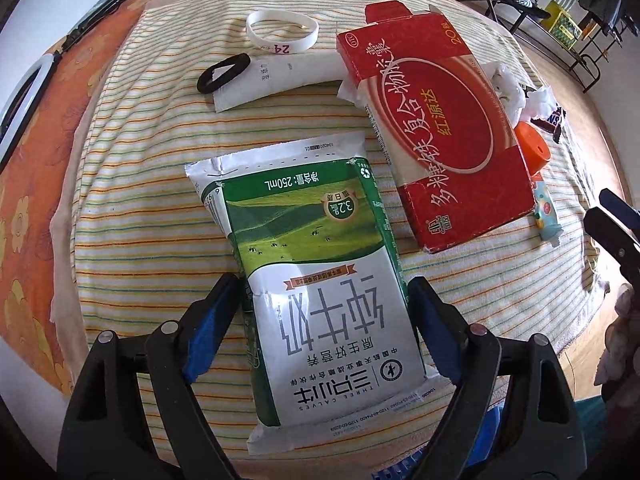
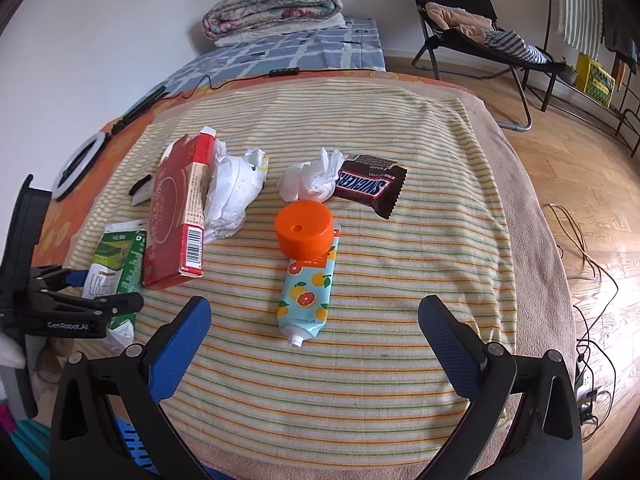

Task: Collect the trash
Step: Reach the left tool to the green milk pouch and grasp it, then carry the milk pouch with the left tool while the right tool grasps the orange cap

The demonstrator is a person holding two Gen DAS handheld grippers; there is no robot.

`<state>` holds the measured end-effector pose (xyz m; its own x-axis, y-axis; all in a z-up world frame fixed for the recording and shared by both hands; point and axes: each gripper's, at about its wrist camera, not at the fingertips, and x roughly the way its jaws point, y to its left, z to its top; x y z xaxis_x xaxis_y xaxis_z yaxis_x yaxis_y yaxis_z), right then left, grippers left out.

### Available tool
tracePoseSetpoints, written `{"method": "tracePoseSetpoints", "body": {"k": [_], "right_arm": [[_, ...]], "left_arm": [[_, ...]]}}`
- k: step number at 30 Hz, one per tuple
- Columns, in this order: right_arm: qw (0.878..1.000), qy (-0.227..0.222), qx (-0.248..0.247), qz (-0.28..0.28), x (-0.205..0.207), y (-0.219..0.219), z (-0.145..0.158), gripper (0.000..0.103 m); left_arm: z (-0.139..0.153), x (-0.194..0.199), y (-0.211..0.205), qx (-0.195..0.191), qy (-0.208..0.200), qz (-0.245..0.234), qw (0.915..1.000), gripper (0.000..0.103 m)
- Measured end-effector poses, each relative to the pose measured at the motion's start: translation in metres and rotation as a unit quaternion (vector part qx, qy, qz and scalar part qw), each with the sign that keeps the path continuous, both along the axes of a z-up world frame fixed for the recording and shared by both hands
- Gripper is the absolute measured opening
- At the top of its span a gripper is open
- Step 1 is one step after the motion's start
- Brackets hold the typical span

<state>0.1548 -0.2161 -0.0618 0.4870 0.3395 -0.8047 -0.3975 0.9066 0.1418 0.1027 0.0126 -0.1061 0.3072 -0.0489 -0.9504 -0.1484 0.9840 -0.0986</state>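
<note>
A green and white milk pouch point(image 1: 320, 280) lies flat on the striped blanket point(image 1: 152, 208). My left gripper point(image 1: 324, 292) points steeply down over it, open, one finger along each long edge and the pads not visibly squeezing it. To its right lies a red medicine box point(image 1: 436, 128). My right gripper point(image 2: 315, 304) hangs open above the blanket, nothing in it. Just ahead of it lies a fruit-print tube point(image 2: 308, 296) under an orange cap point(image 2: 304, 228). Behind those are crumpled tissues point(image 2: 312, 180) and a Snickers wrapper point(image 2: 372, 188). More tissue point(image 2: 232, 188) leans on the red box point(image 2: 176, 216).
A white wristband point(image 1: 282, 32), a black ring point(image 1: 224, 72) and a paper slip point(image 1: 260, 84) lie beyond the pouch. A ring light point(image 2: 80, 164) sits at the bed's left edge, folded quilts point(image 2: 276, 4) at its far end. A folding chair point(image 2: 472, 32) and cables point(image 2: 580, 248) occupy the floor.
</note>
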Motion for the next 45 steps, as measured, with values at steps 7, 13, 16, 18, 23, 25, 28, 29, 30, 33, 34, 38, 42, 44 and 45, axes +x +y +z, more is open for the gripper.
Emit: {"method": "tracePoseSetpoints", "body": {"k": [7, 13, 16, 18, 23, 25, 28, 29, 30, 33, 34, 38, 42, 44, 45], "right_arm": [[1.000, 0.008, -0.006, 0.008, 0.029, 0.014, -0.018, 0.095], [1.000, 0.001, -0.010, 0.003, 0.043, 0.022, -0.024, 0.087], [0.999, -0.012, -0.028, 0.011, 0.045, 0.030, -0.024, 0.084], [0.999, -0.018, -0.039, 0.015, 0.047, 0.035, -0.024, 0.084], [0.998, -0.029, -0.056, 0.031, 0.046, 0.046, -0.027, 0.081], [0.997, -0.032, -0.068, 0.036, 0.045, 0.051, -0.029, 0.068], [0.996, -0.031, -0.070, 0.039, 0.046, 0.052, -0.030, 0.055], [0.997, -0.027, -0.066, 0.041, 0.047, 0.052, -0.031, 0.053], [0.997, -0.022, -0.062, 0.041, 0.047, 0.051, -0.031, 0.045], [0.998, -0.018, -0.049, 0.043, 0.047, 0.047, -0.031, 0.045], [0.998, -0.018, -0.046, 0.042, 0.047, 0.045, -0.031, 0.045], [0.998, -0.018, -0.028, 0.045, 0.042, 0.041, -0.025, 0.045], [0.998, -0.022, -0.021, 0.053, 0.033, 0.039, -0.018, 0.045], [0.998, -0.022, -0.016, 0.058, 0.026, 0.037, -0.015, 0.045], [0.998, -0.023, -0.014, 0.059, 0.023, 0.036, -0.013, 0.045]], "left_arm": [[0.004, -0.009, 0.020, -0.002, -0.003, 0.002, 1.0000, 0.087], [0.006, -0.021, 0.029, 0.019, 0.000, -0.004, 0.9998, 0.088], [0.009, -0.023, 0.031, 0.018, -0.001, 0.005, 0.9998, 0.088], [0.012, -0.024, 0.033, 0.011, -0.002, 0.008, 0.9999, 0.088], [0.013, -0.026, 0.036, 0.014, 0.000, 0.014, 0.9998, 0.088], [0.014, -0.026, 0.038, 0.015, -0.005, 0.018, 0.9997, 0.087], [0.019, -0.028, 0.040, 0.011, -0.013, 0.017, 0.9997, 0.081], [0.020, -0.029, 0.041, 0.011, -0.017, 0.017, 0.9996, 0.080], [0.022, -0.029, 0.042, 0.012, -0.019, 0.017, 0.9996, 0.080], [0.026, -0.029, 0.045, 0.012, -0.025, 0.018, 0.9995, 0.079], [0.028, -0.030, 0.045, 0.011, -0.028, 0.018, 0.9994, 0.078], [0.037, -0.035, 0.043, 0.014, -0.038, 0.012, 0.9991, 0.078], [0.041, -0.042, 0.041, 0.011, -0.044, 0.008, 0.9990, 0.078], [0.044, -0.047, 0.039, 0.010, -0.046, 0.005, 0.9989, 0.078], [0.045, -0.050, 0.038, 0.009, -0.048, 0.002, 0.9988, 0.078]]}}
